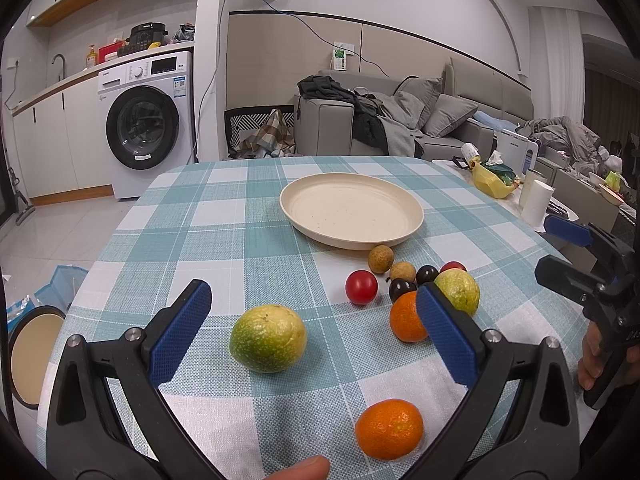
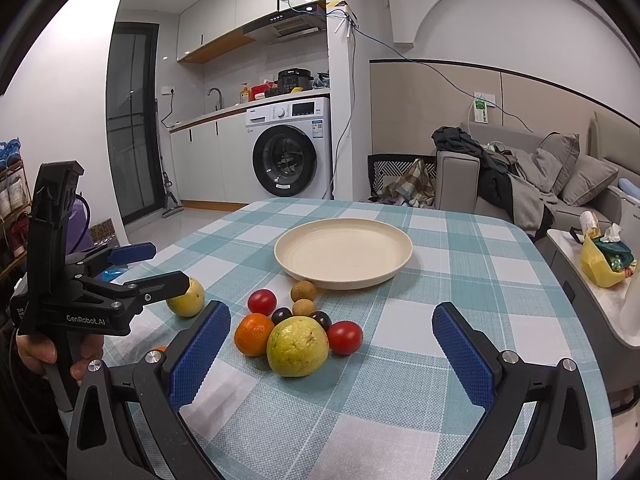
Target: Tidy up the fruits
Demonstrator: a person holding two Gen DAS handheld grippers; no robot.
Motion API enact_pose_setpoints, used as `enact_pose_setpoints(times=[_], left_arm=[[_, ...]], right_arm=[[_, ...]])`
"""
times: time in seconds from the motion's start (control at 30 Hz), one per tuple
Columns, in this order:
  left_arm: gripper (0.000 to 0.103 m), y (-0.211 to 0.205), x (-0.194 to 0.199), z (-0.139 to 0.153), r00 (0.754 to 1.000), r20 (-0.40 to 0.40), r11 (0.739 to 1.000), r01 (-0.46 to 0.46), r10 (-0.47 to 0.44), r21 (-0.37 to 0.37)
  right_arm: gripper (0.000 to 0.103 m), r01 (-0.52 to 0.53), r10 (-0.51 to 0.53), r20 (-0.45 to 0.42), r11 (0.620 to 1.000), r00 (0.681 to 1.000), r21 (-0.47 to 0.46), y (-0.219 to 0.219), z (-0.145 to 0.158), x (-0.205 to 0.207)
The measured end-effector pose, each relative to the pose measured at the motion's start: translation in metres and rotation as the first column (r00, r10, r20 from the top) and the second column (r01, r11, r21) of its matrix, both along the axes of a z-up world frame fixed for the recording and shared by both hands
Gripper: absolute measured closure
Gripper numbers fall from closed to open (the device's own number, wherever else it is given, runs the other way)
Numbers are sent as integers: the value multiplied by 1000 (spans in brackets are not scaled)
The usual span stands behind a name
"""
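An empty cream plate sits mid-table on the checked cloth. In front of it lies a cluster: two brown longans, two dark grapes, two cherry tomatoes, a tangerine and a yellow-green guava. Another guava lies between my left gripper's open fingers. A second tangerine lies nearer the camera. My right gripper is open, just behind the cluster, holding nothing.
Right of the table stands a side table with a yellow bag and paper rolls. A round bin sits on the floor at the left. Washing machine and sofa lie beyond the table.
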State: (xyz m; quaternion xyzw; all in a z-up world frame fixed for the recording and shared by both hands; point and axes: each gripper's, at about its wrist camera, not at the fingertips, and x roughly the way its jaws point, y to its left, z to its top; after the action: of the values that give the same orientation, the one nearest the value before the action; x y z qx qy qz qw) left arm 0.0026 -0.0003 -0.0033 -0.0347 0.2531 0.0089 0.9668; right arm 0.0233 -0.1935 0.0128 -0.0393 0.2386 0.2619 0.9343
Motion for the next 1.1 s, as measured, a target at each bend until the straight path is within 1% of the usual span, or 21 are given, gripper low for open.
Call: enact_pose_setpoints(times=[1.1], left_arm=[[1, 0, 0, 0, 1000, 0, 1000, 1, -1, 3]], right_arm=[[0, 1, -1, -4, 1000, 1000, -5, 1, -1, -1]])
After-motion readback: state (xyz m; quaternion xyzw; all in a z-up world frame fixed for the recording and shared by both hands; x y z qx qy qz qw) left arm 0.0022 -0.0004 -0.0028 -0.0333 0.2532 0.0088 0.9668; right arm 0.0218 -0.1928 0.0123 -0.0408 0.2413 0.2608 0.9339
